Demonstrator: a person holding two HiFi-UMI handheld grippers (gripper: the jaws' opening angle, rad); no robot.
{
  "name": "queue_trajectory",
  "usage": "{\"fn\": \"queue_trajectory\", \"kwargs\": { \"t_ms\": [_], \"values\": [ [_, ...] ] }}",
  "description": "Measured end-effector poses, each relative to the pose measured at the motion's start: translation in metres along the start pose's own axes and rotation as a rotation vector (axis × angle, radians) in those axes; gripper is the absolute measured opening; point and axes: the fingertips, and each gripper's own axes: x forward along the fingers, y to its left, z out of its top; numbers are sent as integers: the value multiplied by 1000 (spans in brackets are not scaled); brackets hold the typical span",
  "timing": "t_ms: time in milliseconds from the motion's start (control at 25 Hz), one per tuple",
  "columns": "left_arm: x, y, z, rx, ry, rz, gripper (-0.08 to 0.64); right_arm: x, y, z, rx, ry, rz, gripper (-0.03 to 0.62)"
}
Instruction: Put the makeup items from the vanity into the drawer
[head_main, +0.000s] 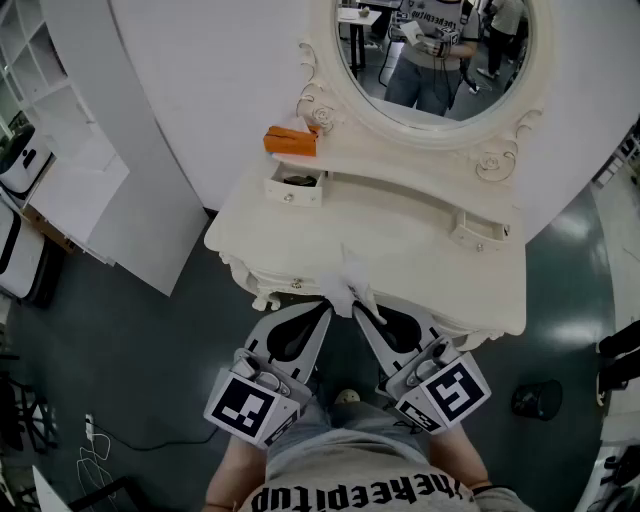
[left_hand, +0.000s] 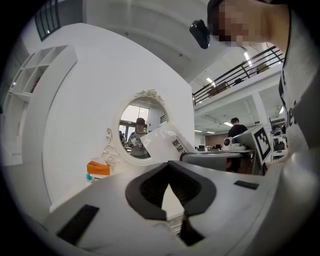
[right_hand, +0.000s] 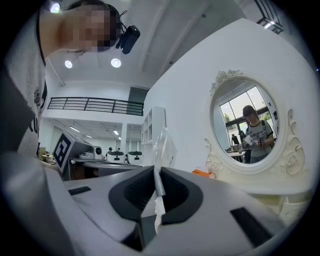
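Fingers (left_hand: 144, 192) seemingly pinch white packet (left_hand: 166, 143).

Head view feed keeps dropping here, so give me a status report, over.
Left hand-held gripper and right hand-held gripper shut on white packet, over vanity front. Small drawer open. Nothing seen blocking.

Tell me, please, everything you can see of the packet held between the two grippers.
The packet is a thin, flat sachet of glossy plastic, partly white and partly clear, with dark print on one face and a crimped edge. It stands roughly upright over the front edge of the vanity. The left gripper and the right gripper each pinch it from one side, jaws closed on its edge. Nothing else visibly touches it.
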Motion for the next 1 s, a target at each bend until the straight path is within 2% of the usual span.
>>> {"fn": "queue_trajectory", "kwargs": {
  "t_ms": [480, 1000],
  "values": [
    [-13, 8, 3, -4, -17, 19, 23, 8, 13, 0, -12, 7, 16, 41],
    [1, 65, 11, 3, -15, 32, 23, 61, -4, 6, 7, 2, 6, 44]
  ]
}}
